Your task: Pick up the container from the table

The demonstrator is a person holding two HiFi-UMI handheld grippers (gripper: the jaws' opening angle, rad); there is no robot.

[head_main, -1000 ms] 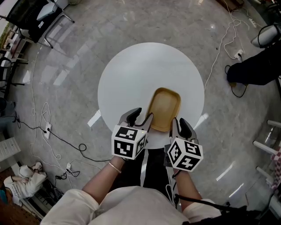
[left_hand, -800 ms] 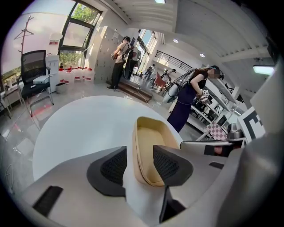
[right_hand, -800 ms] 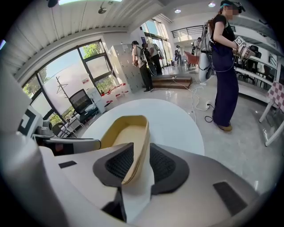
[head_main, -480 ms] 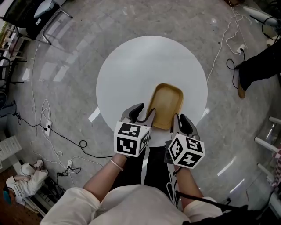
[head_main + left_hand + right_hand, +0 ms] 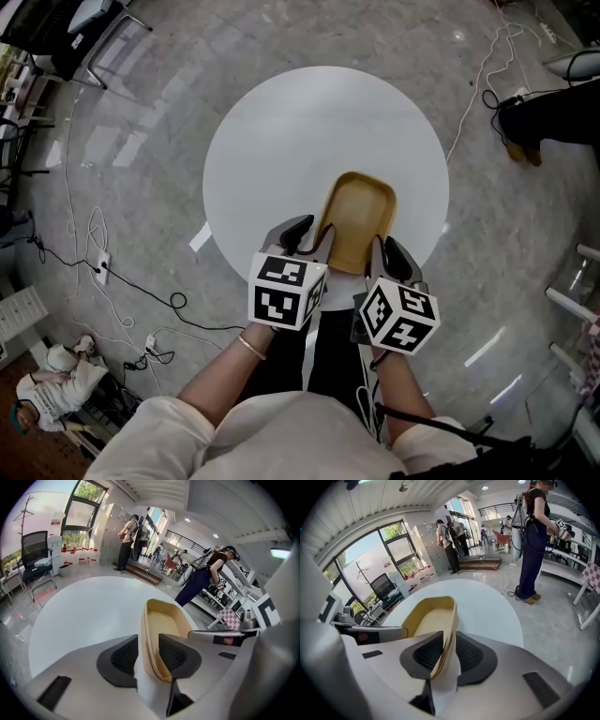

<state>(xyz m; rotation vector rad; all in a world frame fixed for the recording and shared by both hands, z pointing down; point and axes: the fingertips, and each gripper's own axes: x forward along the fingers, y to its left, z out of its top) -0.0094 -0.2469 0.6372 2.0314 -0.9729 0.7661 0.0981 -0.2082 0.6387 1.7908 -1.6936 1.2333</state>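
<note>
Big round white table (image 5: 281, 131) fills the floor below, and on its near edge, just right of centre, sits the tan oblong container (image 5: 358, 220), flat on the tabletop with its near end toward the person. The left gripper (image 5: 147, 644) has just been closing its jaws, and they now pinch the container's left wall, one pad outside and one inside the rim. The right gripper (image 5: 449, 641) has been closing too, and is clamped the same way on the right wall.

Matt tan plastic container (image 5: 357, 217); table (image 5: 281, 141) smooth matt white; floor (image 5: 150, 112) glossy stone.
</note>
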